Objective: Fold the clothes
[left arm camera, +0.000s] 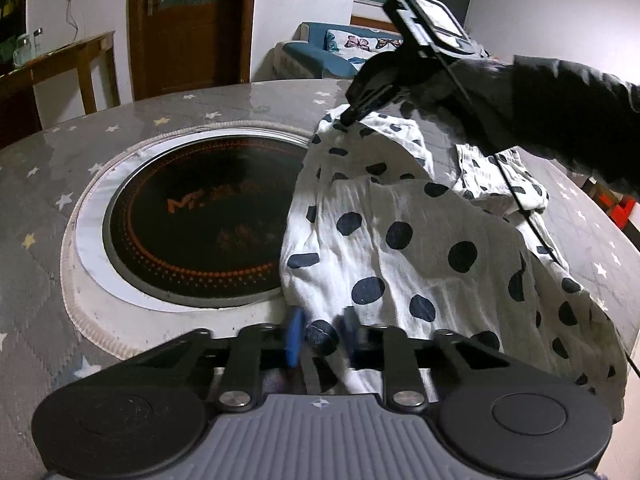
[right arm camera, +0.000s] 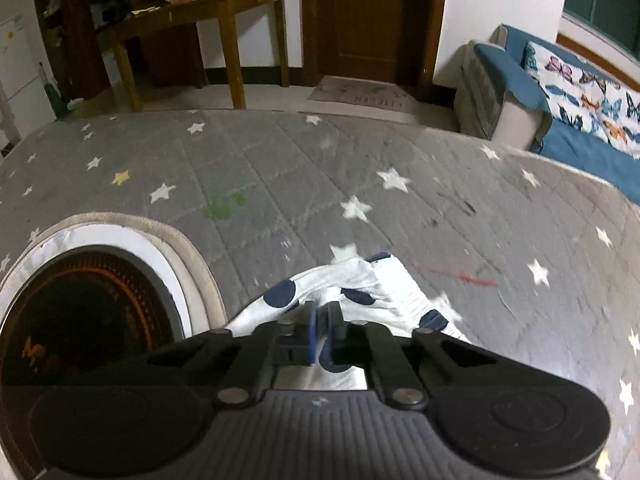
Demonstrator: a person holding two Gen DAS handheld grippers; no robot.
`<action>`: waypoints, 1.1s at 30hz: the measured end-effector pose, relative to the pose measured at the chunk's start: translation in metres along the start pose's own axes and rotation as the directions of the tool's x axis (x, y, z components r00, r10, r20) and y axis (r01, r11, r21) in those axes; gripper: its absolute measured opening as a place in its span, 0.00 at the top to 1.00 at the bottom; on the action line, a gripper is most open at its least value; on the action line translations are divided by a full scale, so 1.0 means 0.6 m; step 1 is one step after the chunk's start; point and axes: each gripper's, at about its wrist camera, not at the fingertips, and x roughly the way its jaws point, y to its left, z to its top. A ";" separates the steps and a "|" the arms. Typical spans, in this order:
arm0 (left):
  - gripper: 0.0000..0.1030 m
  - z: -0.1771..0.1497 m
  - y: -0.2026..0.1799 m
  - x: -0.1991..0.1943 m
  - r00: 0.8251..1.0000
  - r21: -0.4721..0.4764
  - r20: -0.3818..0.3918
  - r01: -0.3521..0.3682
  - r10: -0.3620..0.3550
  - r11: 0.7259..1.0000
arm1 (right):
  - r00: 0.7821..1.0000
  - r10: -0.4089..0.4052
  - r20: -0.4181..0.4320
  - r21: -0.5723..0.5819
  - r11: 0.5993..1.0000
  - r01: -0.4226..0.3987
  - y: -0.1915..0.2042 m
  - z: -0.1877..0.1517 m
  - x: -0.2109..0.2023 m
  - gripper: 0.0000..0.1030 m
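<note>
The left gripper (left arm camera: pixel 320 338) jaws were pinched on the near hem of the polka-dot garment (left arm camera: pixel 400 240); the right gripper (right arm camera: pixel 322 322) jaws were pressed together on its far edge. The garment was stretched lengthwise between them over the star-patterned surface (right arm camera: pixel 280 184), beside the round black cooktop (left arm camera: pixel 200 220).

Star-quilted table (right arm camera: pixel 360 168), polka-dot garment (left arm camera: pixel 400 240)
</note>
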 end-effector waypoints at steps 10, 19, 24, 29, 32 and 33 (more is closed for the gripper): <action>0.96 -0.015 0.036 -0.046 0.996 -0.096 0.021 -0.082 0.084 0.992 | 0.990 0.090 0.107 -0.106 0.991 -0.079 0.110 0.095 0.019 0.97; 0.90 -0.030 0.061 -0.080 0.990 -0.151 0.020 -0.138 0.142 0.979 | 0.977 0.177 0.121 -0.197 0.969 -0.151 0.178 0.125 -0.007 0.89; 0.83 -0.024 0.050 -0.096 0.988 -0.118 0.062 -0.136 0.144 0.984 | 0.987 0.118 0.104 -0.212 0.973 -0.094 0.132 0.086 -0.058 0.82; 0.71 -0.006 0.024 -0.104 0.989 -0.076 0.117 -0.085 0.093 0.994 | 0.997 0.019 0.076 -0.158 0.987 -0.007 0.036 0.017 -0.113 0.75; 0.69 0.001 -0.007 -0.101 0.991 -0.030 0.131 -0.032 0.036 0.999 | 0.998 -0.037 0.047 -0.087 0.995 0.041 -0.029 -0.038 -0.141 0.71; 0.68 0.003 -0.019 -0.098 0.991 -0.011 0.131 -0.007 0.008 1.000 | 0.998 -0.051 0.036 -0.064 0.997 0.053 -0.053 -0.056 -0.147 0.69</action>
